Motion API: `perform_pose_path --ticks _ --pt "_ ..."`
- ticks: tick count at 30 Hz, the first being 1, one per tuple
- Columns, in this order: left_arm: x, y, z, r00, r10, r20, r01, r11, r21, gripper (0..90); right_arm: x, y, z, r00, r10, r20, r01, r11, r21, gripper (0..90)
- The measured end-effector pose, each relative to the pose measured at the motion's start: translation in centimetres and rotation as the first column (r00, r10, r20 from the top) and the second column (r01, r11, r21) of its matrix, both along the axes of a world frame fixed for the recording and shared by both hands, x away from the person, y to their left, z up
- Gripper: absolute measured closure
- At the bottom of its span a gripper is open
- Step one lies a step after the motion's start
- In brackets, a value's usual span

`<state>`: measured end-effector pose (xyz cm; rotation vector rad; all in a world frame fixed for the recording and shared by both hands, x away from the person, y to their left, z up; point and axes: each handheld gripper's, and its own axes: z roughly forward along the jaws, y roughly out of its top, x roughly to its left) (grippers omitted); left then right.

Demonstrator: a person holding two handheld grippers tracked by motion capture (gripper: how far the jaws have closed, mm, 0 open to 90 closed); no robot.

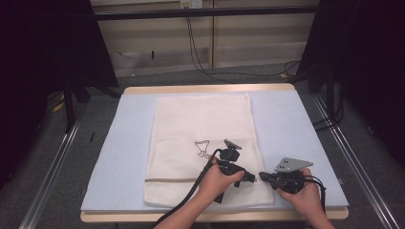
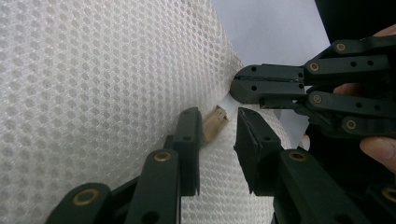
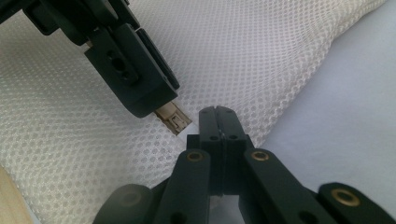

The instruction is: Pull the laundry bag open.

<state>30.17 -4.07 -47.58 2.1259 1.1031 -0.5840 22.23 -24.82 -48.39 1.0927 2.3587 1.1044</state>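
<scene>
Two Grippers Meet at a Mesh Bag's Zipper

Two grippers work at the near right corner of a white mesh laundry bag [image 1: 200, 148] that lies flat on a pale blue mat [image 1: 114, 143] covering the table. The left gripper [image 2: 217, 140] reaches in over the bag, its jaws parted with a tan zipper slider [image 2: 214, 123] between them; the inner face of one jaw sits just beside the slider, and whether the pads actually press on it cannot be told. The right gripper [image 3: 218, 116] comes from the bag's right edge, jaws pressed flat together, pinching a small white tab [image 2: 227, 101] of fabric at the end of the zipper line. In the right gripper view the slider [image 3: 173, 120] pokes out from under the left gripper's black jaw, nearly touching the closed tips. From above, both hands [image 1: 217, 179] rest low near the table's front edge, close together, cables trailing back toward the person
</scene>
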Motion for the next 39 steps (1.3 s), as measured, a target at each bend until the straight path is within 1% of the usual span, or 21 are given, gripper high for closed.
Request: perform_pose_path --ticks 2,5,6,9,10,12,16,18,19,20,21,22,23,24,25,28,31,32,35,36,39 --pt "0.0 -0.1 -0.1 1.0000 0.006 0.005 -0.006 0.9999 0.014 74.4 0.0 0.0 0.0 1.0000 -0.003 -0.003 0.003 1.0000 0.002 90.0" --pt "0.1 -0.3 -0.2 0.9995 0.021 -0.021 -0.021 0.9998 -0.006 76.6 0.0 0.0 0.0 1.0000 -0.003 -0.004 0.003 1.0000 0.002 90.0" --pt "0.2 -0.2 -0.2 0.9999 0.001 -0.015 -0.001 1.0000 -0.004 76.3 0.0 0.0 0.0 1.0000 -0.004 -0.004 0.004 1.0000 0.003 90.0" --pt "0.2 -0.4 -0.3 0.9999 0.002 -0.012 -0.002 1.0000 0.004 78.9 0.0 0.0 0.0 1.0000 -0.004 -0.003 0.004 1.0000 0.005 90.0" --pt "0.2 -0.5 -0.4 0.9999 0.002 -0.012 -0.003 0.9999 -0.013 79.3 0.0 0.0 0.0 1.0000 -0.003 -0.002 0.003 1.0000 0.006 90.0" --pt "0.2 -0.5 -0.5 0.9999 -0.005 -0.009 0.005 1.0000 -0.002 83.2 0.0 0.0 -0.1 1.0000 -0.003 -0.002 0.003 1.0000 0.007 90.0" --pt "0.4 -0.4 -0.6 0.9989 0.012 -0.045 -0.013 0.9995 -0.028 86.8 0.0 0.0 -0.1 1.0000 -0.002 0.002 0.002 1.0000 0.004 90.0" --pt "0.2 -0.5 -0.6 0.9985 0.027 -0.048 -0.029 0.9991 -0.030 87.1 0.0 0.0 -0.1 1.0000 -0.002 0.000 0.002 1.0000 0.004 90.0" --pt "0.2 -0.4 -0.6 0.9983 0.019 -0.055 -0.021 0.9990 -0.040 87.2 0.0 0.0 -0.1 1.0000 -0.001 0.000 0.001 1.0000 0.003 90.0" --pt "0.3 -0.2 -0.6 0.9989 0.007 -0.046 -0.009 0.9993 -0.036 87.3 0.0 0.0 -0.1 1.0000 -0.002 -0.002 0.002 1.0000 0.004 90.0" --pt "0.2 -0.3 -0.5 0.9981 0.023 -0.057 -0.025 0.9988 -0.042 87.3 0.0 0.0 -0.1 1.0000 -0.001 -0.003 0.001 1.0000 0.007 90.0" --pt "0.2 -0.2 -0.5 0.9986 0.023 -0.048 -0.025 0.9990 -0.037 87.3 0.0 0.0 -0.1 1.0000 0.000 -0.007 0.000 0.9999 0.011 90.0" --pt "0.2 -0.2 -0.5 0.9981 0.032 -0.054 -0.033 0.9989 -0.034 87.3 0.0 0.0 -0.1 1.0000 0.005 -0.004 -0.005 0.9999 0.009 90.0" --pt "0.3 0.0 -0.5 0.9982 0.013 -0.058 -0.015 0.9992 -0.038 87.3 0.0 0.0 -0.1 1.0000 0.001 -0.004 -0.001 1.0000 0.000 90.0" --pt "0.3 0.1 -0.5 0.9974 0.026 -0.067 -0.029 0.9988 -0.040 87.4 0.0 0.0 -0.1 1.0000 -0.001 -0.008 0.001 1.0000 -0.001 90.0" --pt "0.4 0.5 -0.3 0.9984 0.016 -0.054 -0.018 0.9994 -0.030 87.4 0.0 0.1 0.0 0.9999 0.001 -0.012 -0.001 1.0000 -0.002 90.0" --pt "0.4 0.9 0.0 0.9980 0.028 -0.058 -0.030 0.9991 -0.030 87.4 0.1 0.1 0.0 0.9999 0.000 -0.010 0.000 1.0000 -0.003 90.0" --pt "0.4 1.0 0.0 0.9975 0.024 -0.067 -0.027 0.9991 -0.033 87.4 0.1 0.1 0.0 1.0000 0.002 -0.009 -0.002 1.0000 -0.007 90.0" --pt "0.3 1.3 0.0 0.9973 0.032 -0.065 -0.035 0.9983 -0.046 87.3 0.0 0.2 0.0 1.0000 0.005 -0.002 -0.005 0.9998 -0.020 90.0" --pt "0.3 1.5 -0.1 0.9979 0.020 -0.062 -0.023 0.9987 -0.046 87.3 0.0 0.2 0.0 1.0000 0.005 -0.002 -0.005 0.9998 -0.020 90.0" --pt "0.4 1.9 -0.1 0.9968 0.028 -0.075 -0.032 0.9977 -0.060 87.3 0.0 0.1 0.0 1.0000 0.007 -0.002 -0.007 0.9999 -0.011 90.0"
